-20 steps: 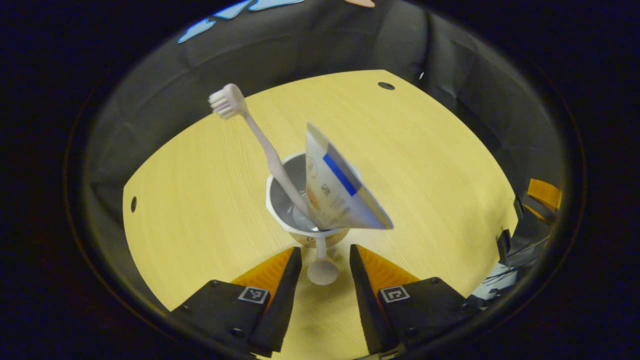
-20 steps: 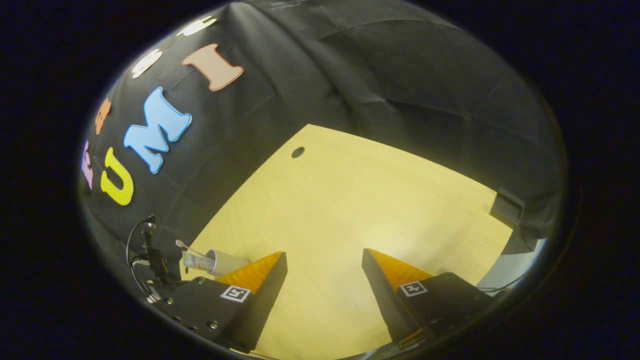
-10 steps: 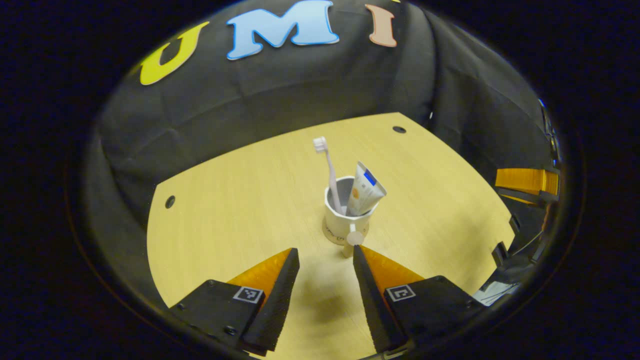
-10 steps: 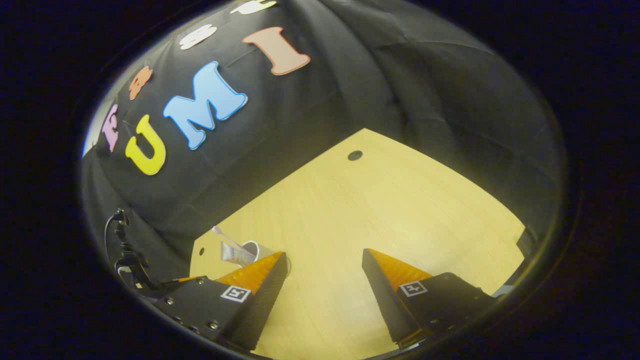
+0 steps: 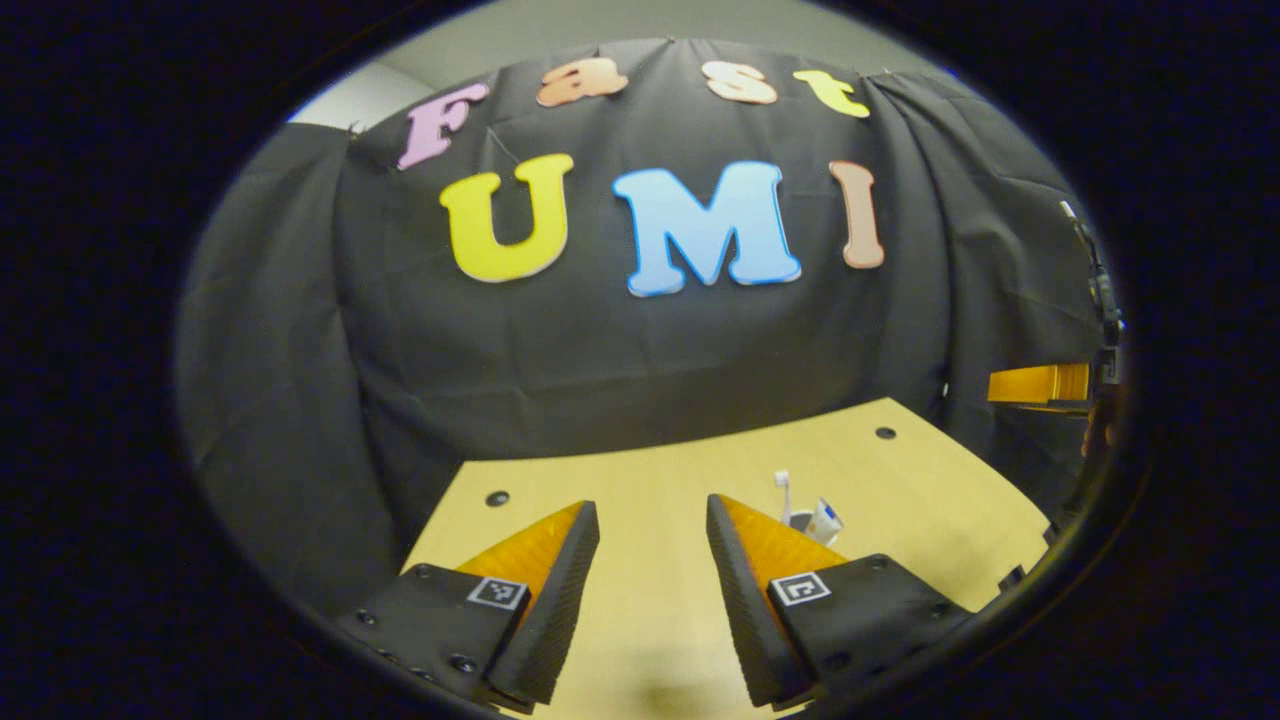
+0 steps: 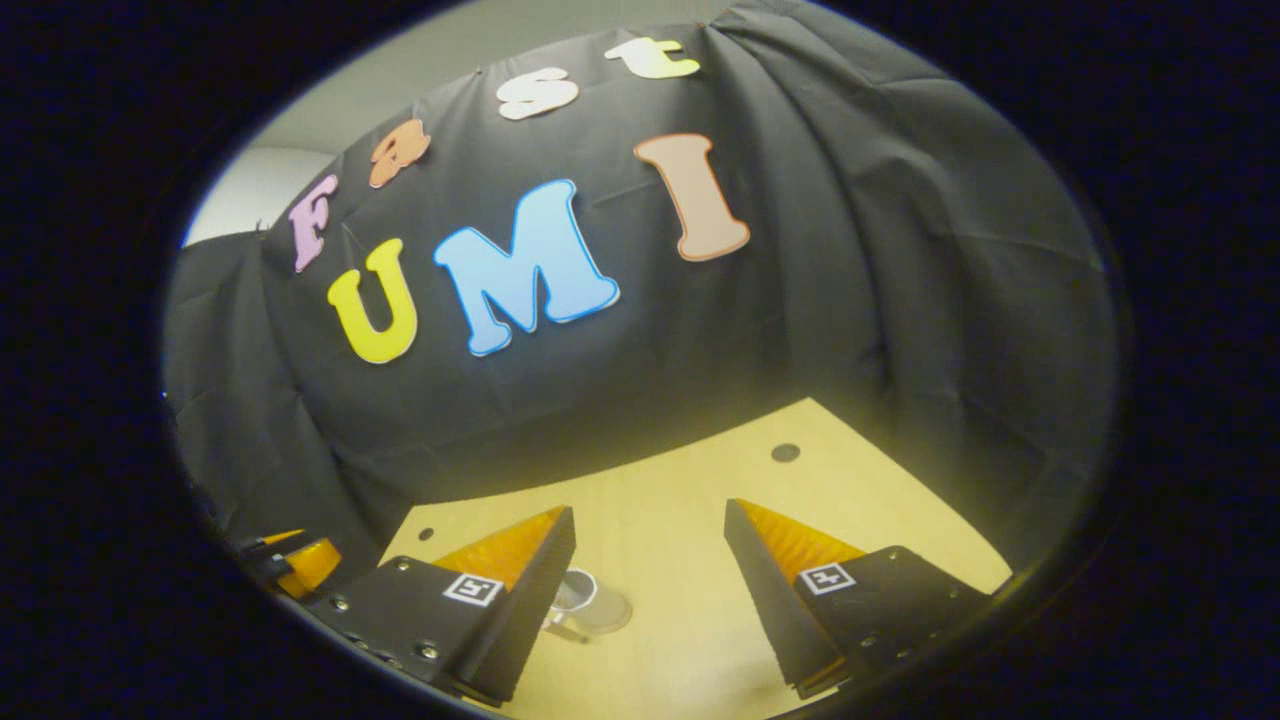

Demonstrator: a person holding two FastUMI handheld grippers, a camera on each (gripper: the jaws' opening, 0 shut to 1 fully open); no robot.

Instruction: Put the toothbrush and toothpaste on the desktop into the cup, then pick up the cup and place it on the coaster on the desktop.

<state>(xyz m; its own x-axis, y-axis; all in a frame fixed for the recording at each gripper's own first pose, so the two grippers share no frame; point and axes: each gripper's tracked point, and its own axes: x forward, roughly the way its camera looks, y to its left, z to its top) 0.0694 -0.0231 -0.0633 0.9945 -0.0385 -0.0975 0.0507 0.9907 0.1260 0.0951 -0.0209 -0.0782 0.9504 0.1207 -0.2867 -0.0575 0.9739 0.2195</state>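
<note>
standing cup (image 5: 800,522) beside left hand-held gripper (image 5: 650,520)

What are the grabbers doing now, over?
Left gripper open, holding nothing. Right gripper open too. Toothbrush and toothpaste in cup on desktop. Nothing blocking.

Toothbrush (image 5: 783,489) and toothpaste (image 5: 826,520) in cup (image 5: 801,521) on desktop (image 5: 650,500)
</note>
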